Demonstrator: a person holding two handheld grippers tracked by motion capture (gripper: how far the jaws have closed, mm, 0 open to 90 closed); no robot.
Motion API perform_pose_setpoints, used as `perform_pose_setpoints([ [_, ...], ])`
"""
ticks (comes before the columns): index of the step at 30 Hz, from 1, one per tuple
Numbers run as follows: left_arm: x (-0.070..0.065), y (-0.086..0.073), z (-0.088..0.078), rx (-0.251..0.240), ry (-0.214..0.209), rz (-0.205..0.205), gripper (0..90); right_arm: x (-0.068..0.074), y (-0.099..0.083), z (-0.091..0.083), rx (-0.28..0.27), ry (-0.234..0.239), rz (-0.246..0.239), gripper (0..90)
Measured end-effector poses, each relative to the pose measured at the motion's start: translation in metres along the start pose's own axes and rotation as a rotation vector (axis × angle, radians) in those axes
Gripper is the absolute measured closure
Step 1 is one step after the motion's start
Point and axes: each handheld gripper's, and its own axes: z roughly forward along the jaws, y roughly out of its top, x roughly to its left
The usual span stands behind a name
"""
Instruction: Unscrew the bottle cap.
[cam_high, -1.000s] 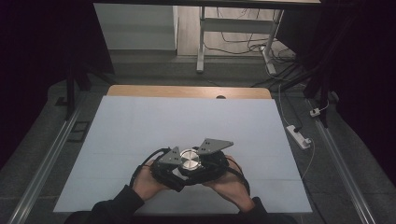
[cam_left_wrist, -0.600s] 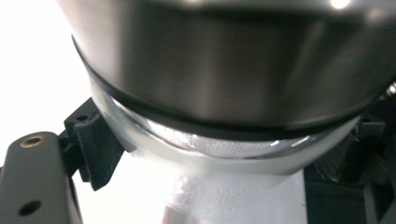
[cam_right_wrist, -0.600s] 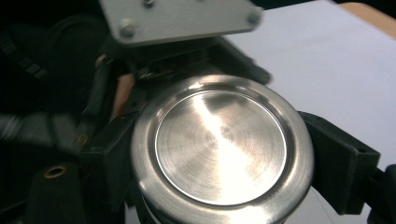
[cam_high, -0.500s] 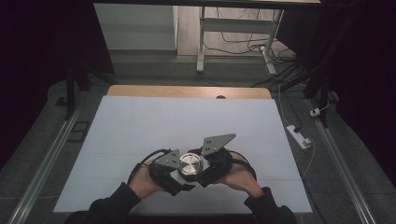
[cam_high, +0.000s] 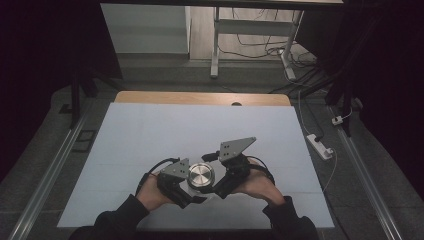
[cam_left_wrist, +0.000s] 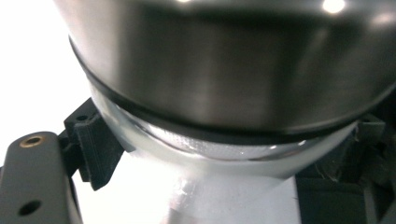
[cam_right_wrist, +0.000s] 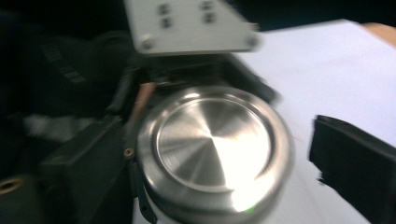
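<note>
1. You are partway through working on the lid (cam_high: 200, 174) of one glass jar (cam_left_wrist: 224, 156), most likely unscrewing or tightening it; which way it is meant to turn cannot be told.
2. The jar stands on the white tabletop (cam_high: 150, 135) near your edge, between your two hands, with its brushed steel lid facing up.
3. Your left claw (cam_high: 192, 192) is pinching the jar's clear body just under the lid's black band, one jaw on each side, and steadies it.
4. Your right claw (cam_right_wrist: 299, 158) has just been opening: its jaws now stand spread to either side of the lid, and the pads do not appear to press on it.
5. The next move, as I judge it, is to re-set your right claw on the lid's rim: square it over the lid, close firmly on the steel edge, then turn while the left grip keeps the jar from spinning.
6. Watch for the smooth lid slipping between the pads, and for the jar tipping if you pull sideways.
7. Count: one jar, one lid, two claws, one tabletop.
</note>
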Motion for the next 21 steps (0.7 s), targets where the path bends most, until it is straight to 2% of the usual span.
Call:
perform_pose_setpoints([
  [1,0.003,-0.001,0.000,-0.002,0.057,-0.045,15.5,0.001,0.003,-0.003,0.017,-0.076,0.055,0.0],
  [2,0.003,-0.002,0.000,-0.002,0.077,-0.059,15.5,0.002,0.004,-0.002,0.024,-0.115,0.077,0.0],
  [3,0.004,-0.002,0.000,0.004,0.102,-0.067,15.5,0.004,0.004,-0.002,0.033,-0.135,0.089,0.0],
  [4,0.004,-0.002,0.000,0.004,0.102,-0.067,15.5,0.005,0.005,0.000,0.046,-0.162,0.099,0.0],
  [5,0.005,-0.003,0.001,-0.002,0.147,-0.103,15.4,0.008,0.005,0.003,0.058,-0.204,0.097,0.0],
  [6,0.005,-0.004,0.001,-0.006,0.163,-0.122,15.5,0.010,0.006,0.005,0.064,-0.228,0.093,0.0],
  [7,0.005,-0.004,0.001,-0.006,0.175,-0.128,15.5,0.012,0.006,0.009,0.067,-0.260,0.094,0.0],
  [8,0.005,-0.004,0.001,-0.006,0.175,-0.128,15.5,0.012,0.006,0.009,0.067,-0.260,0.094,0.0],
  [9,0.004,-0.003,0.003,0.000,0.198,-0.140,15.5,0.016,0.006,0.016,0.072,-0.311,0.091,0.0],
  [11,0.003,-0.002,0.004,-0.002,0.209,-0.148,15.5,0.019,0.006,0.022,0.058,-0.356,0.096,1.1],
  [13,0.000,-0.001,0.006,0.000,0.221,-0.145,15.5,0.020,0.005,0.026,0.040,-0.390,0.114,2.9],
  [17,-0.004,0.002,0.008,0.003,0.217,-0.127,15.5,0.020,0.001,0.031,0.017,-0.409,0.135,8.6],
  [19,-0.004,0.002,0.008,-0.002,0.209,-0.125,15.5,0.020,0.000,0.030,0.009,-0.390,0.134,17.0],
  [20,-0.004,0.002,0.008,-0.002,0.209,-0.125,15.5,0.020,0.000,0.030,0.009,-0.390,0.134,17.0],
  [21,-0.003,0.002,0.007,-0.002,0.187,-0.114,15.5,0.021,0.000,0.029,0.006,-0.379,0.115,17.8],
])
